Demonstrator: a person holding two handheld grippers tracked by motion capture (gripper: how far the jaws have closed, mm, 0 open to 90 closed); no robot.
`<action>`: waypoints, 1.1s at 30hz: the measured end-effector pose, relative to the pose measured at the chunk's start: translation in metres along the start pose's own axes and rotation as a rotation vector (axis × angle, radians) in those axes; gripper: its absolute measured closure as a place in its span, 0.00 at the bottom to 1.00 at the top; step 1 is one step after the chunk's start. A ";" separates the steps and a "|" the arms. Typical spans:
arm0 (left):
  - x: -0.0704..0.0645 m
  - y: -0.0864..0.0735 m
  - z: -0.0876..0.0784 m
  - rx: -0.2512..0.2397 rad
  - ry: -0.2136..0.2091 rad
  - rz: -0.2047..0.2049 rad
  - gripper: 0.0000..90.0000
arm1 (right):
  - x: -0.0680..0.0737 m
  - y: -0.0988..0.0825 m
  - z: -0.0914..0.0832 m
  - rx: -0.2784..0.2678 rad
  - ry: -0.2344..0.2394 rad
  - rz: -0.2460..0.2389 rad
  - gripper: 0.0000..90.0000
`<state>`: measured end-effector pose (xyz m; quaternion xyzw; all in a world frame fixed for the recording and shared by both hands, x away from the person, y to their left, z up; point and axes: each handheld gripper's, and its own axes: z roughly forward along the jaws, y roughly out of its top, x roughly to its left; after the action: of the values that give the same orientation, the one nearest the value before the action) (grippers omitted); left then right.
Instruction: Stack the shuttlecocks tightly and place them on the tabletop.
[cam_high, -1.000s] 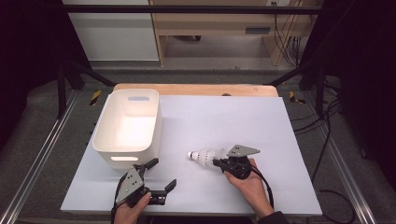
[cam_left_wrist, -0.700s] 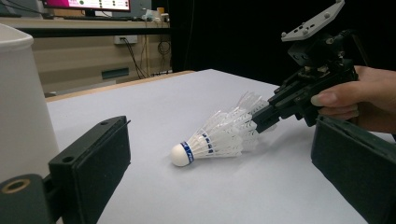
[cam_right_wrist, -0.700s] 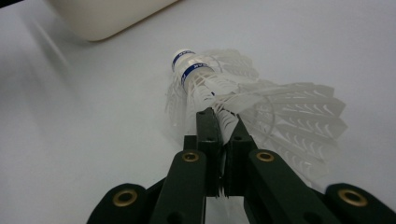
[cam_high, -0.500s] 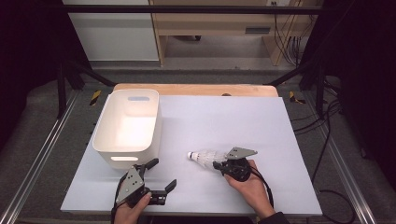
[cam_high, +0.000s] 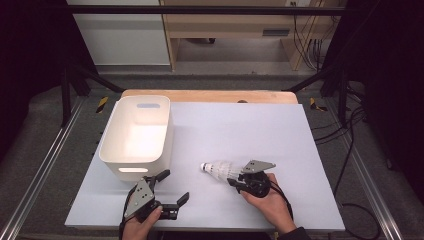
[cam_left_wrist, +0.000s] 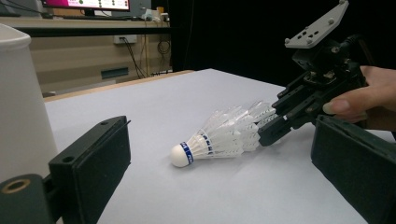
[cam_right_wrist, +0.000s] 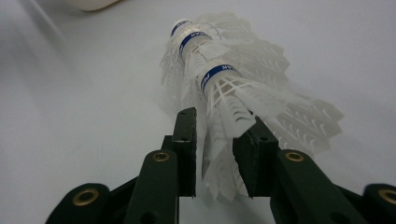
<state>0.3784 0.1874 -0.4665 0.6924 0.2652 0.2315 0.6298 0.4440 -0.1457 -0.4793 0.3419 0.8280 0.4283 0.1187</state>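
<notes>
Lowered from its upright hold a second ago, the stack of shuttlecocks now lies on its side on the counter, cork end toward the white bin. Right gripper jaws have just been opening; they stand slightly apart with the feather skirts between them, a small gap visible beside the left pad in the right gripper view. Left gripper, near the bin's front wall, has its jaws spread wide around nothing, facing the stack.
</notes>
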 end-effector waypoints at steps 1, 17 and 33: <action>0.000 0.000 0.000 0.000 0.000 0.000 0.05 | 0.000 -0.001 -0.001 0.003 -0.001 0.002 0.75; 0.000 0.000 0.000 0.001 0.002 -0.001 0.05 | -0.010 -0.002 -0.005 -0.052 0.053 0.024 1.00; 0.000 0.000 0.000 0.002 0.002 -0.001 0.05 | -0.008 0.000 0.002 -0.042 0.074 -0.026 0.92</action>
<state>0.3785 0.1876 -0.4665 0.6929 0.2662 0.2316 0.6288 0.4502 -0.1498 -0.4814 0.3122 0.8272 0.4562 0.1005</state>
